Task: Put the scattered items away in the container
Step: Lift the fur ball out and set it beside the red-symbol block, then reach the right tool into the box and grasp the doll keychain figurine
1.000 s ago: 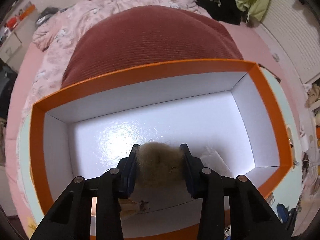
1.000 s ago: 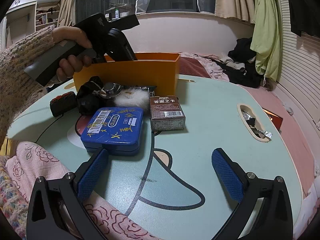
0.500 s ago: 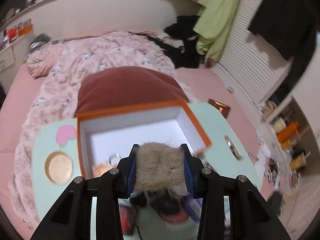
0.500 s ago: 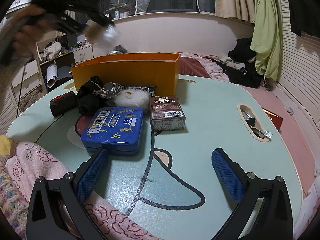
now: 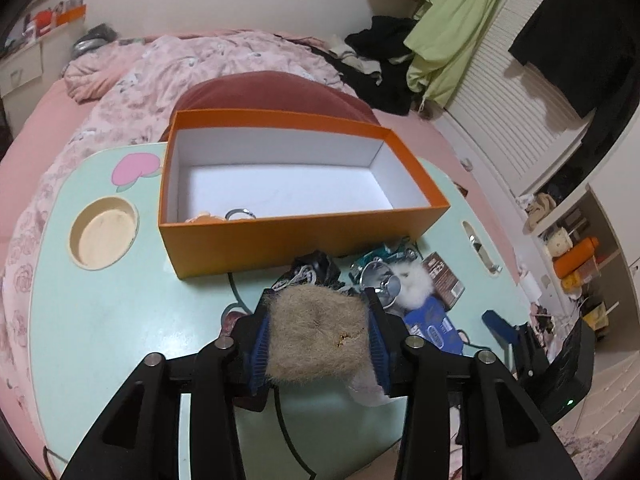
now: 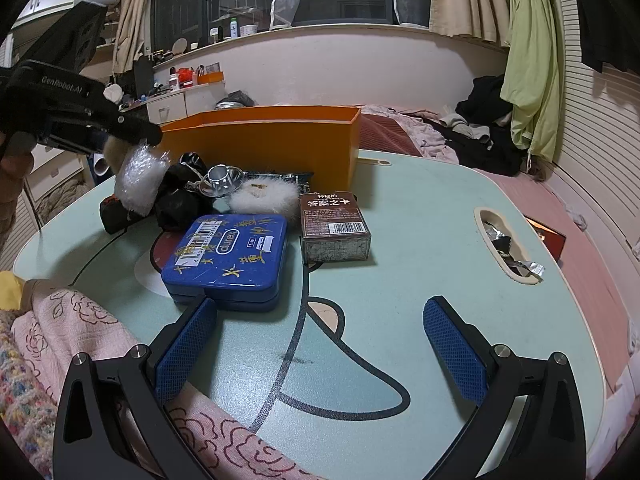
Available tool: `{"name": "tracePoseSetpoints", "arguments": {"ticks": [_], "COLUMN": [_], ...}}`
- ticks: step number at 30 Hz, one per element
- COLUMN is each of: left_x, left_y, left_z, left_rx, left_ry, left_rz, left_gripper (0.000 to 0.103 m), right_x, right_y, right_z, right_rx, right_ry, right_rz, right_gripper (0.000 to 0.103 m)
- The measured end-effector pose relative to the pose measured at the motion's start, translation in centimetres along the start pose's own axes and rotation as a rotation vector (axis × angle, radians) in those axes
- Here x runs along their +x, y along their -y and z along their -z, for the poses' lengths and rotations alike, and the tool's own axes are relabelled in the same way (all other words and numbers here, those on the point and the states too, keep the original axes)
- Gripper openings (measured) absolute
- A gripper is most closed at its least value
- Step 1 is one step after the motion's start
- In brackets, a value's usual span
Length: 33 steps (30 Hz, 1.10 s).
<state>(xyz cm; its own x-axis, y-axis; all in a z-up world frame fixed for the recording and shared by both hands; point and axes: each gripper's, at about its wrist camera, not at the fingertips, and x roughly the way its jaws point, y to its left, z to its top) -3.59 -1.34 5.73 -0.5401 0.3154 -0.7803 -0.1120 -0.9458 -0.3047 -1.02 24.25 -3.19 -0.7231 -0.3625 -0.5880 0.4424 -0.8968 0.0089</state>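
Note:
A beige furry pom sits between the blue pads of my left gripper, fur touching both. The jaws are opening. It hangs above the item pile, short of the orange box. In the right wrist view the left gripper is high at the left, and a white plastic wrap dangles under the pom. The box holds a metal ring. My right gripper stands open and empty low over the table's near edge, behind the blue tin.
A brown card box, a white fluffy pom, a metal cup and black items lie before the box. The mint table has a round cup hole and a slot with foil. A pink blanket drapes its near edge.
The left gripper has drawn back from over the box's inside to above the pile, tilting up, with the pom still between its pads, which now stand wider apart. The right gripper kept still.

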Motion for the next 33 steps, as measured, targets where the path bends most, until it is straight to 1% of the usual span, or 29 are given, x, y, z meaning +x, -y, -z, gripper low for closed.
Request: {"name": "tracePoseSetpoints", "arguments": {"ticks": [1,2,3,5,7,10,15,17,19,21,22,24,25,26,28,33], "left_x": [0.0,-0.3,-0.6,-1.3,-1.8,-2.7,-4.1,-4.5,-4.4,-3.5,-2.7,-0.7,0.2,0.4,0.5,0.1], "left_y": [0.0,0.0,0.0,-0.1,-0.3,-0.6,-1.3,-1.4,-1.2,-0.5,-0.1,0.7,1.0,1.2,0.7,-0.1], "left_z": [0.0,0.1,0.2,0.4,0.8,2.1,6.2,8.1,9.4,10.4,10.7,11.0,11.1,11.0,10.8,11.1], "left_rx": [0.003,0.006,0.01,0.011,0.012,0.023,0.031,0.038,0.051,0.094,0.123,0.175,0.193,0.203,0.183,0.173], "left_ry": [0.005,0.02,0.038,0.073,0.086,0.11,0.145,0.162,0.171,0.16,0.137,0.076,0.057,0.068,0.065,0.112], "left_rz": [-0.011,-0.025,-0.041,-0.065,-0.078,-0.112,-0.209,-0.21,-0.18,-0.14,-0.141,-0.199,-0.239,-0.263,-0.253,-0.261], "left_gripper": [0.058,0.068,0.073,0.074,0.074,0.075,0.088,0.091,0.093,0.095,0.095,0.095,0.097,0.103,0.103,0.103], "right_x": [0.0,0.0,0.0,0.0,0.0,0.0,0.0,0.0,0.0,0.0,0.0,0.0,0.0,0.0,0.0,0.0], "right_y": [0.0,0.0,0.0,0.0,0.0,0.0,0.0,0.0,0.0,0.0,0.0,0.0,0.0,0.0,0.0,-0.1], "right_z": [0.0,0.0,0.0,0.0,0.0,0.0,0.0,0.0,0.0,0.0,0.1,0.1,0.1,0.1,0.0,0.0], "right_rx": [0.0,0.0,0.0,0.0,0.0,0.0,0.001,0.001,0.001,0.001,0.001,0.001,0.001,0.001,-0.001,-0.001], "right_ry": [0.0,0.0,0.0,0.0,0.0,0.0,0.0,0.0,0.0,0.0,0.0,0.001,0.001,0.001,0.001,0.0], "right_rz": [0.0,0.0,0.0,0.0,0.0,0.0,0.0,0.0,0.0,0.0,0.0,0.0,0.0,0.0,0.001,0.001], "right_gripper": [0.103,0.103,0.103,0.103,0.103,0.103,0.103,0.103,0.103,0.103,0.103,0.103,0.103,0.103,0.103,0.103]}}
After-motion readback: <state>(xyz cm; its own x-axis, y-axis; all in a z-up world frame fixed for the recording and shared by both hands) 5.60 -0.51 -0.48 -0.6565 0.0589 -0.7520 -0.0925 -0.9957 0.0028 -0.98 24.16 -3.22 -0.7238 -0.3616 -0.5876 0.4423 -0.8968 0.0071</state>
